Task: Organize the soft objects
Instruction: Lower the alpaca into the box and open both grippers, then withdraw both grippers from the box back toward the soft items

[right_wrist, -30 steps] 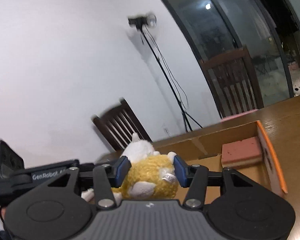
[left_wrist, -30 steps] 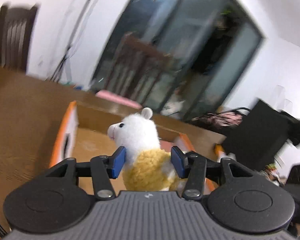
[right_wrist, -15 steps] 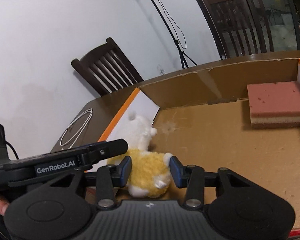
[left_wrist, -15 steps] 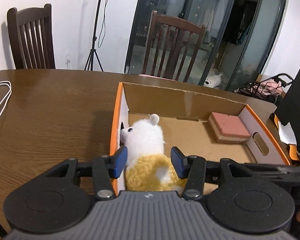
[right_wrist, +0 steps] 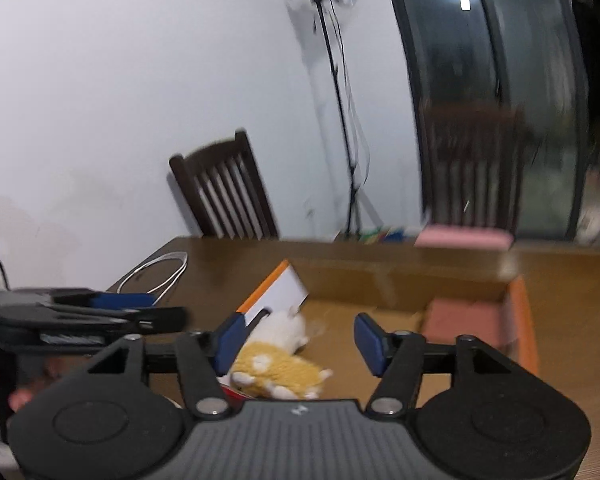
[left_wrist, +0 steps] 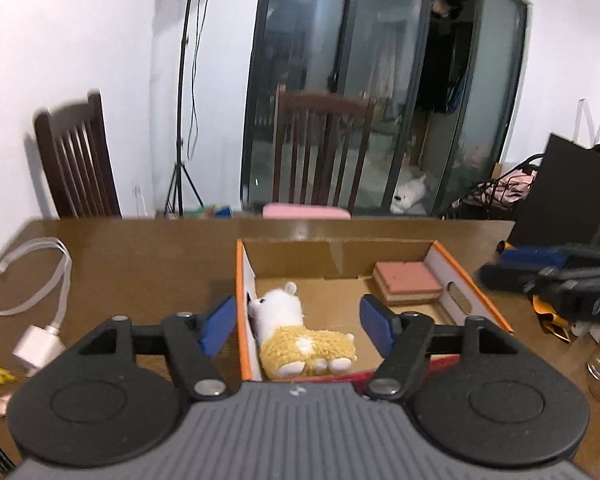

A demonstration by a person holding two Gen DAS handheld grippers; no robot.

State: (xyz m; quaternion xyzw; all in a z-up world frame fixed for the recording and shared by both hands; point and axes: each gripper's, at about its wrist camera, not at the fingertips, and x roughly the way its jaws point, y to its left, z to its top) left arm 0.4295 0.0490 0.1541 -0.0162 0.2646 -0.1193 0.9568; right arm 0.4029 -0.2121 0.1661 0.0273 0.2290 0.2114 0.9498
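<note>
The left gripper (left_wrist: 298, 322), a black two-finger claw with blue pads, is standing with its jaws spread apart, having just been opening; nothing is pressing against its pads. Just ahead of and below it, in the gap between the pads, the white and yellow plush alpaca toy (left_wrist: 300, 334) is lying on its side on the floor of the shallow cardboard box with orange-edged walls (left_wrist: 474, 280), its head resting against the box's left wall. The right gripper (right_wrist: 296, 338), of the same black and blue build, is likewise gaping, its jaws having just been opening, and is gripping nothing; the plush alpaca toy (right_wrist: 278, 360) is lying beyond its left pad, clear of both pads. Further ahead, to the right, a pink rectangular sponge block (left_wrist: 408, 282) is sitting in the box's far right corner. The box is resting on a brown wooden table (left_wrist: 140, 268). Off to the left of the left gripper, a coiled white charging cable with its plug (left_wrist: 32, 304) is lying on the tabletop. Beyond the table's far edge, two dark wooden slat-back chairs (left_wrist: 76, 160) are standing.
</note>
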